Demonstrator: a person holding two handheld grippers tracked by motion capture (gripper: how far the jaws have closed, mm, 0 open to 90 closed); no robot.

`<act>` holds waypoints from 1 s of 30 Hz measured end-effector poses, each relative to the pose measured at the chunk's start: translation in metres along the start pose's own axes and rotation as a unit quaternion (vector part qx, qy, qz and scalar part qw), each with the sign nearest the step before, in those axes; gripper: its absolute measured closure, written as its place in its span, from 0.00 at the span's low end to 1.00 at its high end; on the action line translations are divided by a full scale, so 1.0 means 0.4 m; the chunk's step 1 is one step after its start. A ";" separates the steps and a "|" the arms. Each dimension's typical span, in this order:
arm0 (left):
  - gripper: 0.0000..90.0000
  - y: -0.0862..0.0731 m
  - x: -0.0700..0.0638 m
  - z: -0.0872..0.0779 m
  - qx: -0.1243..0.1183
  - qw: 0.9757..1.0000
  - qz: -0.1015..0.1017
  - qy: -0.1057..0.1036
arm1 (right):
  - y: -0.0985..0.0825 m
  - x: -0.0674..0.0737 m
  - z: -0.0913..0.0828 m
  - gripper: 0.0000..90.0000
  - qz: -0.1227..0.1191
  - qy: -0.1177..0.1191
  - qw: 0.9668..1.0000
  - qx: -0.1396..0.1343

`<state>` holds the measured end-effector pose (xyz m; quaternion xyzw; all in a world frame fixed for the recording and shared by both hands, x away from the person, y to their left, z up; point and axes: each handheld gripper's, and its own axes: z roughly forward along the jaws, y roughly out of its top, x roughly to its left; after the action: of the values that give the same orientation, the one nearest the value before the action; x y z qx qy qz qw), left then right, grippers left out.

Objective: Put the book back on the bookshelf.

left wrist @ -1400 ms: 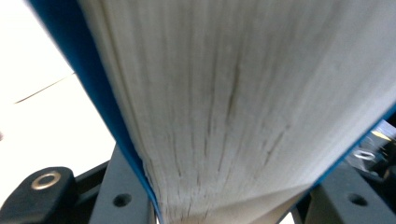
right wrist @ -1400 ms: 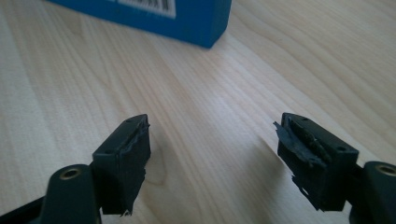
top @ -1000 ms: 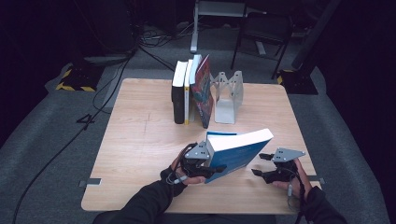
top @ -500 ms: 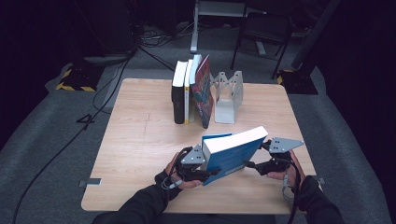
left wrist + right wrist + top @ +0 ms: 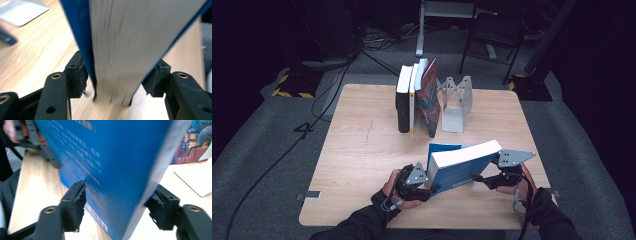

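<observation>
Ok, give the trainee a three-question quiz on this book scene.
1. True or false: the blue book lies flat on the table.
2. What stands right of the upright books? A) white bookend B) mug
3. Which grippers have the blue book between their jaws?

Key: 1 false, it is tilted up on an edge. 2 A. 3 both, the left gripper and the right gripper.

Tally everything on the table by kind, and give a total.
Books standing in the row: 4
Blue book between the grippers: 1
White bookend: 1
Total: 6
</observation>
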<state>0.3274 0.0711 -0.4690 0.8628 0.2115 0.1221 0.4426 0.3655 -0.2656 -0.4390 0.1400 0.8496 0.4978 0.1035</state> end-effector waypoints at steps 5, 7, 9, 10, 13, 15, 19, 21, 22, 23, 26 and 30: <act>0.49 0.000 0.020 -0.007 -0.027 0.998 -0.027 0.052 | 0.000 0.038 -0.031 0.60 -0.028 -0.009 1.000 0.002; 0.51 0.005 0.032 -0.005 -0.044 0.997 -0.030 0.052 | 0.007 0.055 -0.036 0.63 -0.040 -0.010 0.999 -0.003; 0.50 0.011 0.044 0.002 -0.047 0.997 -0.029 0.052 | 0.019 0.072 -0.034 0.64 -0.048 -0.014 0.999 -0.006; 0.51 0.011 0.044 0.002 -0.047 0.997 -0.029 0.052 | 0.024 0.078 -0.031 0.63 -0.047 -0.017 0.999 -0.003; 0.50 0.021 0.048 0.012 -0.056 0.997 -0.013 0.045 | 0.034 0.084 -0.028 0.61 -0.043 -0.026 0.999 -0.010; 0.50 0.031 0.045 0.021 -0.057 0.998 -0.001 0.042 | 0.050 0.083 -0.033 0.59 -0.040 -0.030 0.998 -0.029; 0.47 0.046 0.048 0.034 -0.059 0.997 0.002 0.046 | 0.111 0.084 -0.058 0.53 -0.045 -0.045 0.995 -0.072; 0.46 0.052 0.049 0.041 -0.059 0.997 0.004 0.049 | 0.139 0.082 -0.067 0.54 -0.047 -0.054 0.994 -0.078; 0.45 0.054 0.051 0.044 -0.058 0.997 0.007 0.050 | 0.151 0.081 -0.069 0.54 -0.047 -0.057 0.994 -0.077; 0.44 0.057 0.054 0.047 -0.058 0.997 0.008 0.050 | 0.160 0.081 -0.070 0.55 -0.050 -0.057 0.994 -0.078; 0.41 0.062 0.059 0.058 -0.060 0.997 0.014 0.047 | 0.179 0.085 -0.072 0.63 -0.051 -0.064 0.994 -0.073; 0.37 0.079 0.067 0.077 -0.057 0.997 0.016 0.044 | 0.190 0.102 -0.078 0.64 -0.052 -0.086 0.994 -0.049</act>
<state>0.3713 0.0456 -0.4605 0.8334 0.2097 0.1792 0.4790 0.3274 -0.2419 -0.3588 0.1330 0.8181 0.5191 0.2087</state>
